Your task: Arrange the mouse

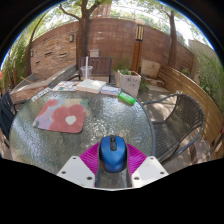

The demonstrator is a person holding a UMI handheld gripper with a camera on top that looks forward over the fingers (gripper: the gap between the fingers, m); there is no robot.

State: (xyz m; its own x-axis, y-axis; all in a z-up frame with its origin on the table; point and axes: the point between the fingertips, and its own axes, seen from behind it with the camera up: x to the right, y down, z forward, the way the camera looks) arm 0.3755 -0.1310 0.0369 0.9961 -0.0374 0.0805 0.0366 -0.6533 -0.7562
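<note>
mouse (113,152): blue, smooth-shelled, held between your gripper's (112,165) pink pads, above the near edge of the round glass table (120,125). likely light, rigid, slippery on top; keep hold at its flat flanks. mouse pad (61,115): red-patterned, toward the table's left edge, a likely resting place.

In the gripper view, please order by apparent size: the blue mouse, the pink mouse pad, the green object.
1. Pink mouse pad
2. Blue mouse, held in the hand-held gripper; its nearness to the camera inflates it
3. Green object, farthest away
</note>
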